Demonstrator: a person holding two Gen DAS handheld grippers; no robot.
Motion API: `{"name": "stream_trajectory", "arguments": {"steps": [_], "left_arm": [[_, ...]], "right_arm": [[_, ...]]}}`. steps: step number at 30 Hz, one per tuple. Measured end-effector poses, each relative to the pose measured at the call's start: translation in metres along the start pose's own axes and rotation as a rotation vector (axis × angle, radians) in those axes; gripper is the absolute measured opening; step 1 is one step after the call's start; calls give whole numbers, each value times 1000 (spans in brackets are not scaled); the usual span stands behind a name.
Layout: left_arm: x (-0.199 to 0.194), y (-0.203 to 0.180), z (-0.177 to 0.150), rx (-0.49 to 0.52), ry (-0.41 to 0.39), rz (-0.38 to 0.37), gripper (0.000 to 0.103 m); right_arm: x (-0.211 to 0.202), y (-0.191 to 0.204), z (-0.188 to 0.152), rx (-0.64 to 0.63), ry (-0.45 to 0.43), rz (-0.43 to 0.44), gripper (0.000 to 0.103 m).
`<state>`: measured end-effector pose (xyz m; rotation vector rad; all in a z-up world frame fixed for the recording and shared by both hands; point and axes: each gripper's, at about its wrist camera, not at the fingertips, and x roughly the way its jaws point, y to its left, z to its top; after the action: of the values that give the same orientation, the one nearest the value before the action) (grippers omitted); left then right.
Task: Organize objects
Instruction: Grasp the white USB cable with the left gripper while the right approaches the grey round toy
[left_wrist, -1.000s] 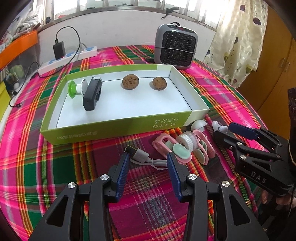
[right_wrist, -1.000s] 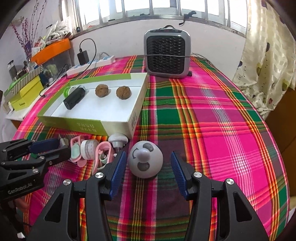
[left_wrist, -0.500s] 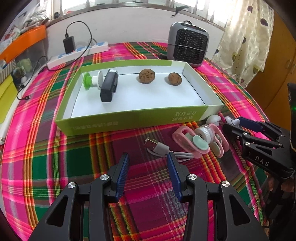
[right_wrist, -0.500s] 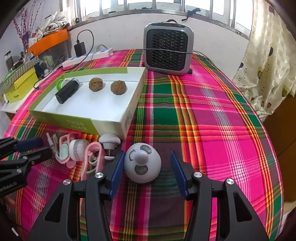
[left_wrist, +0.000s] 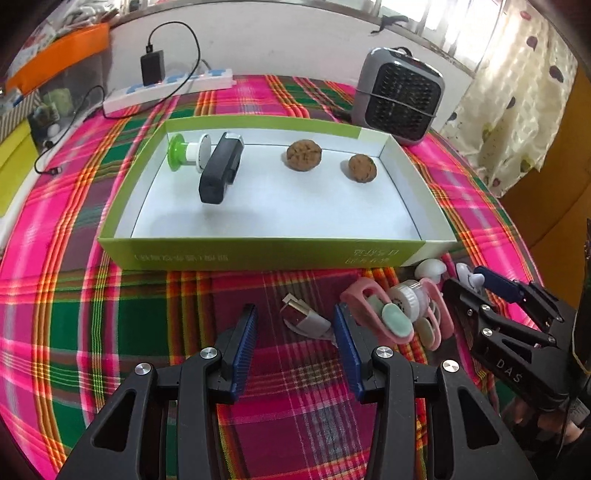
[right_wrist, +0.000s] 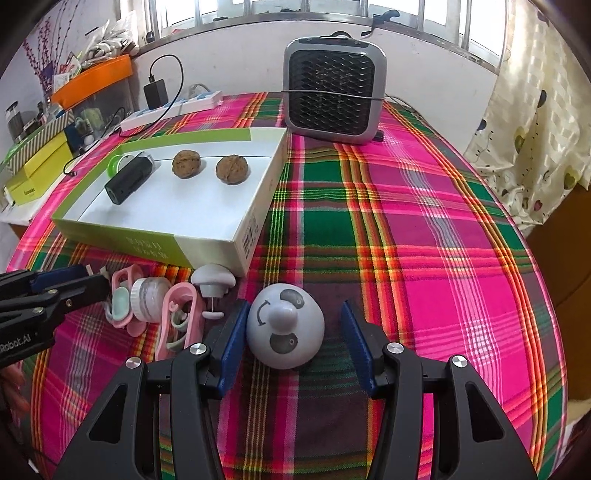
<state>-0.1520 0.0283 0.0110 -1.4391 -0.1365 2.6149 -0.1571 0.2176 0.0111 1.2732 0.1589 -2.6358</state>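
Since a second ago the left tongs (left_wrist: 295, 332) have edged back toward the grey USB plug (left_wrist: 304, 319), which lies between their ribbed blue pads, untouched; they stand open. Right tongs (right_wrist: 291, 328) are likewise spread, and the smooth grey dome toy (right_wrist: 284, 326) with a printed panda-like face sits between the pads, the left pad just beside it, not clearly pressing.

Just left of the dome, on the plaid woven cloth of the worktop (right_wrist: 406, 221), lie a white mushroom-shaped knob (right_wrist: 213, 280) and a cluster of pink plastic clips (right_wrist: 177, 314) around a ribbed white cap (left_wrist: 404, 301).

Behind them a shallow green cardboard box (left_wrist: 258, 254) with a white inside carries pale printing too blurred to read. It holds two wrinkled walnuts (left_wrist: 304, 155), a black oblong gadget (left_wrist: 220, 173) and a green-and-white spool (left_wrist: 184, 151). "DAS" is moulded on the right tongs' black frame.
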Motion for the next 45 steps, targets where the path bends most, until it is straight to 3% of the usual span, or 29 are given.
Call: {"name": "stream_trajectory", "arguments": {"steps": [21, 29, 45], "left_arm": [[-7, 11, -6, 158, 62, 110, 40], [-8, 18, -8, 137, 62, 95, 40], [-6, 16, -10, 102, -19, 109, 40]], "right_arm": [[1, 4, 2, 12, 6, -8, 52], [1, 3, 1, 14, 4, -9, 52], [0, 4, 1, 16, 4, -8, 52]]}}
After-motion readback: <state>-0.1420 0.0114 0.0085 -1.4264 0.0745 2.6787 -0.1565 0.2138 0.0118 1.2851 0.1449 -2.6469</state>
